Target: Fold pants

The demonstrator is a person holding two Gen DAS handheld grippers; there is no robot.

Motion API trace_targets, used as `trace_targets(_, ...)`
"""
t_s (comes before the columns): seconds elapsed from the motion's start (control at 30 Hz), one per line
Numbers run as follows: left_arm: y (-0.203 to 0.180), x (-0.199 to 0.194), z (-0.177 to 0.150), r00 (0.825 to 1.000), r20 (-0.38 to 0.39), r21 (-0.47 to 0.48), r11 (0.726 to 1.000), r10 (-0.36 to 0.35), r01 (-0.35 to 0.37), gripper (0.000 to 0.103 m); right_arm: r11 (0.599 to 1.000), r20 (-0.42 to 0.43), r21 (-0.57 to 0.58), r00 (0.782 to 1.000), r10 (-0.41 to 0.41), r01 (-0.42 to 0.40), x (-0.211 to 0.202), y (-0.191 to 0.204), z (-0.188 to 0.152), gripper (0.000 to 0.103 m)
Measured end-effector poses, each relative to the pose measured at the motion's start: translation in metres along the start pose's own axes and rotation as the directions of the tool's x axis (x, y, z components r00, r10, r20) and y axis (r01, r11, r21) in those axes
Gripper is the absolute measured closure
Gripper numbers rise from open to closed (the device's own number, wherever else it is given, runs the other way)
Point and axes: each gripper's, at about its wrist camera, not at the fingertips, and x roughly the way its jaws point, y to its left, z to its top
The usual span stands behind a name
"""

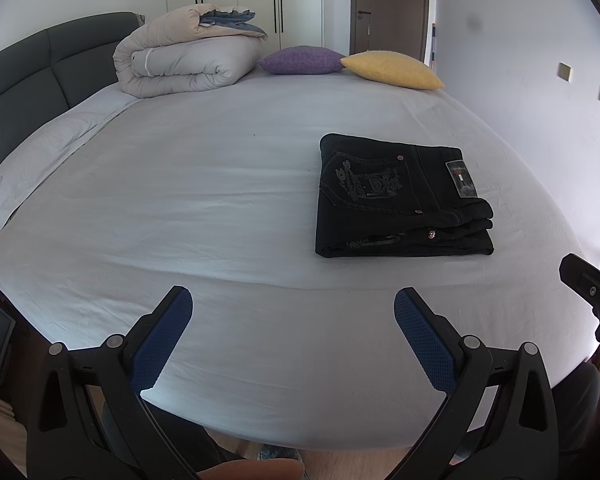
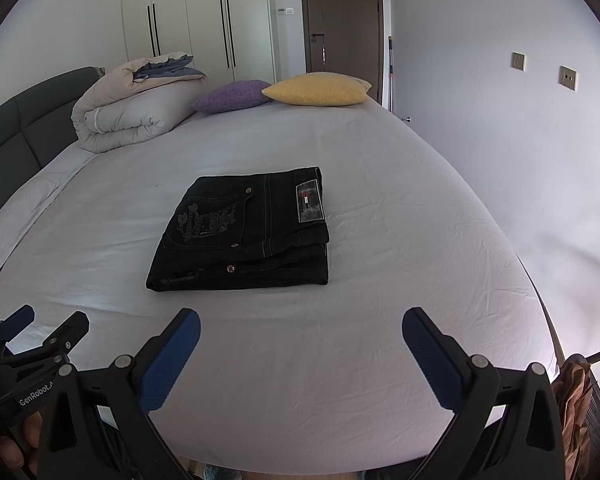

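Both claws hover low over the near edge of the bed (image 2: 380,152), fingers spread and holding nothing. The left claw (image 1: 293,334) has the folded pants (image 1: 400,200) ahead to its right; the right claw (image 2: 301,354) faces them straight ahead, waistband end rightward, long axis crosswise.

The pants' (image 2: 244,236) patch lettering is too small to read; the headboard (image 1: 28,72) runs off-frame.

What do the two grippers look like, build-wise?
Both match: the left gripper and right gripper have black plastic frames, silver pivot pins and blue textured pads. White "GenRobot" lettering marks the left one's body in the right wrist view. No cables visible.
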Motion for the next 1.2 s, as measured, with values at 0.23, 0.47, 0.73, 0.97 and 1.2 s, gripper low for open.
trace_targets(0.23,-0.0003,0.0000,-0.0021,1.000,-0.002,0.001,1.000,-0.004,0.004,0.000,1.000,0.000,0.000,1.000,0.000,0.000,-0.0001,-0.0003,0.0003,0.000)
trace_targets(0.47,0.0001,-0.0001,-0.0017,1.000,-0.002,0.002,1.000,-0.003,0.003,0.000,1.000,-0.001,0.000,1.000,0.000,0.000,-0.0003,-0.0006,0.0007,0.000)
trace_targets(0.73,0.0010,0.0007,-0.0048,1.000,-0.007,0.000,1.000,-0.008,0.008,0.000,1.000,-0.002,-0.001,1.000,0.002,-0.002,0.0011,-0.0002,-0.0013,0.000)
trace_targets(0.97,0.0026,0.0015,-0.0061,1.000,-0.012,0.000,1.000,-0.015,0.015,0.000,1.000,-0.004,-0.001,1.000,0.002,-0.002,0.0021,-0.0008,-0.0024,0.000)
trace_targets(1.2,0.0035,0.0019,-0.0073,1.000,-0.018,-0.001,1.000,-0.021,0.021,0.000,1.000,-0.004,0.000,1.000,0.003,-0.003,0.0020,-0.0011,-0.0020,0.000)
